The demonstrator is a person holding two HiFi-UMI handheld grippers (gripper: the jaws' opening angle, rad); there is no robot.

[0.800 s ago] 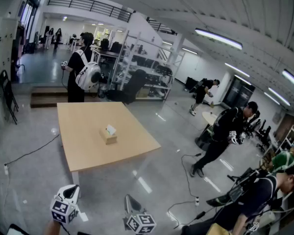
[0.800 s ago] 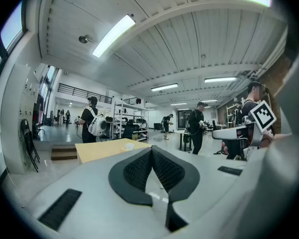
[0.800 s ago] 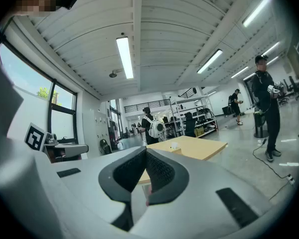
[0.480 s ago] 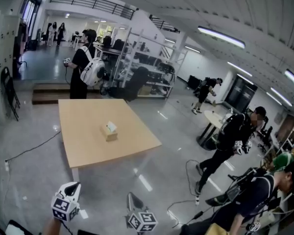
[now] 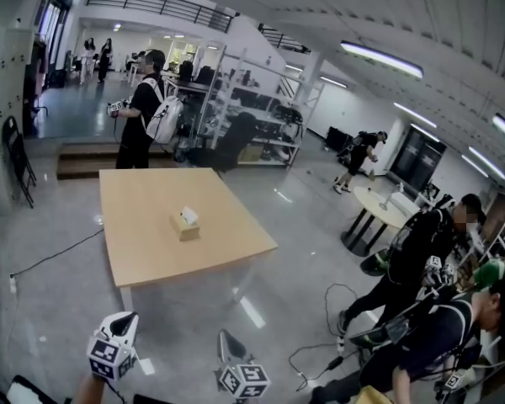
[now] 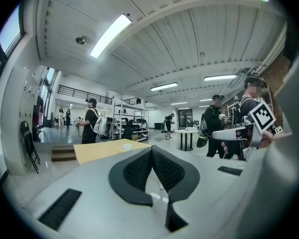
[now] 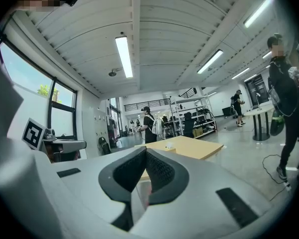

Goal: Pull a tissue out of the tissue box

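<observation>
A tan tissue box (image 5: 185, 225) with a white tissue sticking up stands near the middle of a light wooden table (image 5: 143, 242) some way ahead of me. In the left gripper view the box (image 6: 126, 145) is a small far speck on the table; in the right gripper view the box (image 7: 169, 147) is equally small. My left gripper (image 5: 128, 319) and right gripper (image 5: 224, 340) hang low at the bottom edge, well short of the table. The left gripper (image 6: 151, 149) and right gripper (image 7: 145, 150) both have their dark pads pressed together with nothing between them.
A person with a white backpack (image 5: 143, 108) stands just beyond the table's far edge. Metal shelving (image 5: 244, 124) fills the back. Several people (image 5: 412, 268) stand at the right by a round table (image 5: 379, 213). Cables (image 5: 320, 352) trail across the glossy floor.
The view has shifted slightly, with the table a little nearer. The person in black at the right has walked further right and nearer. Both grippers hold their places.
</observation>
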